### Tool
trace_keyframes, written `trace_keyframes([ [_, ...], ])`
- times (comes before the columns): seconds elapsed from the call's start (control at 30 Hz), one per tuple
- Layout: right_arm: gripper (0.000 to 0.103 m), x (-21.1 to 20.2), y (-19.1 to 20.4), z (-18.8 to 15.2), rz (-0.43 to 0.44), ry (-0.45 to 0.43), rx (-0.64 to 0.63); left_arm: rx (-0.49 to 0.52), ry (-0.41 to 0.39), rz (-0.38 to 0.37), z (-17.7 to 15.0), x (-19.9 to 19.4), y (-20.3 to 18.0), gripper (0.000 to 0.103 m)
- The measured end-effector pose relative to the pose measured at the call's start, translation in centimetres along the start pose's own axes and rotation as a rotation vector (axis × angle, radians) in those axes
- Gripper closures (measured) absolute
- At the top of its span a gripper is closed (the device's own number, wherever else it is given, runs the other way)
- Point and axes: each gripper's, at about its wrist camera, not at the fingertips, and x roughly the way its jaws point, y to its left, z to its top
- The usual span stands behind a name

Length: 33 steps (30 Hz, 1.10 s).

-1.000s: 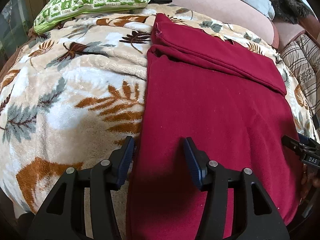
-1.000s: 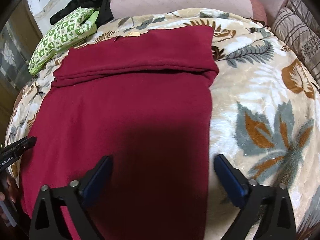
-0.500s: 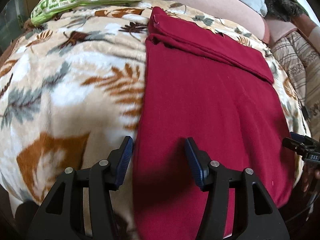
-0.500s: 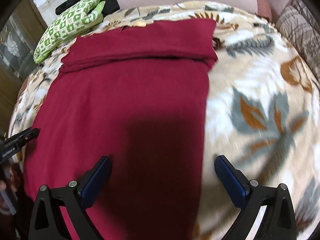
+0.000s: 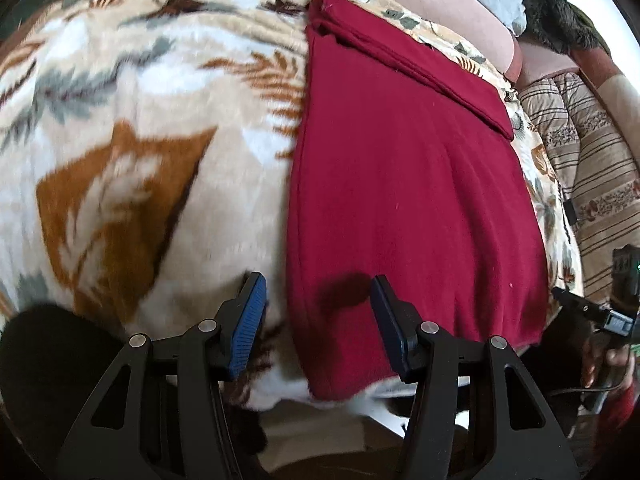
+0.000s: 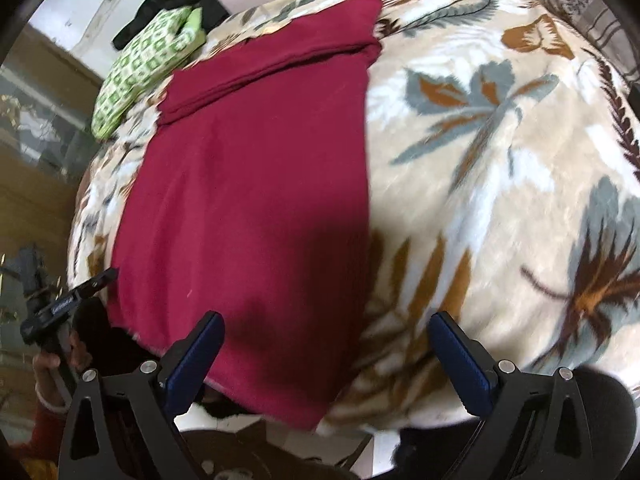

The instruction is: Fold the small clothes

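A dark red garment (image 5: 408,184) lies flat on a leaf-patterned blanket (image 5: 132,152), its far end folded over into a band. Its near hem hangs at the bed's front edge. My left gripper (image 5: 318,316) is open and empty, straddling the garment's near left corner just above it. In the right wrist view the same garment (image 6: 256,184) fills the left half. My right gripper (image 6: 326,354) is wide open and empty, over the garment's near right corner. Each gripper's tip shows in the other's view, the right one (image 5: 592,312) and the left one (image 6: 68,300).
A green patterned pillow (image 6: 148,68) and a black cloth (image 6: 172,0) lie at the bed's far left. A pink headboard (image 5: 440,0) runs along the back. Striped bedding (image 5: 592,168) lies to the right. The bed's front edge drops off below the grippers.
Both grippers have pulled back toward the bed's front edge, so the garment's near hem and corners have come into view. Both jaws stayed open.
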Motion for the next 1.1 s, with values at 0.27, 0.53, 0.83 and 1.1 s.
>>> trace_keyframes([
  [0.27, 0.013, 1.3, 0.4, -1.4, 0.032, 0.046, -0.003, 0.018, 0.049, -0.002, -0.5, 0.3, -0.6, 0.049],
  [0.53, 0.023, 0.9, -0.2, -1.9, 0.076, 0.075, -0.005, 0.015, 0.087, -0.061, -0.4, 0.8, -1.4, 0.049],
  [0.83, 0.053, 0.0, 0.1, -1.5, 0.058, 0.074, -0.057, 0.050, 0.086, -0.040, -0.3, 1.3, -2.1, 0.043],
  [1.1, 0.053, -1.1, 2.8, -2.1, 0.057, 0.095, -0.134, 0.071, 0.083, -0.014, -0.5, 1.5, -2.8, 0.043],
])
